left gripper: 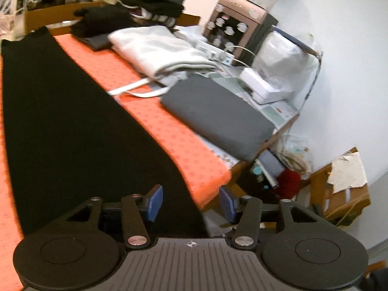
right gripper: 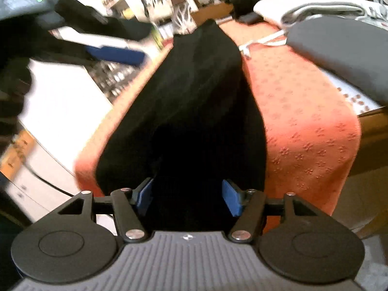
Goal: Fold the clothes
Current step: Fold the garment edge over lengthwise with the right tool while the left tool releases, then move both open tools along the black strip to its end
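My left hand-held gripper [left gripper: 190, 202] stands open with nothing held, above the near edge of the black garment [left gripper: 72, 126]; my right hand-held gripper [right gripper: 188, 197] likewise gapes empty over it; the garment lies flat, lengthwise on the orange bedspread [left gripper: 169, 140].

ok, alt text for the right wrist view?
A long black garment lies flat on an orange patterned bedspread, running away from the open right gripper, whose blue-padded jaws hold nothing. The left gripper hovers blurred at upper left; folded white and grey items sit at upper right.
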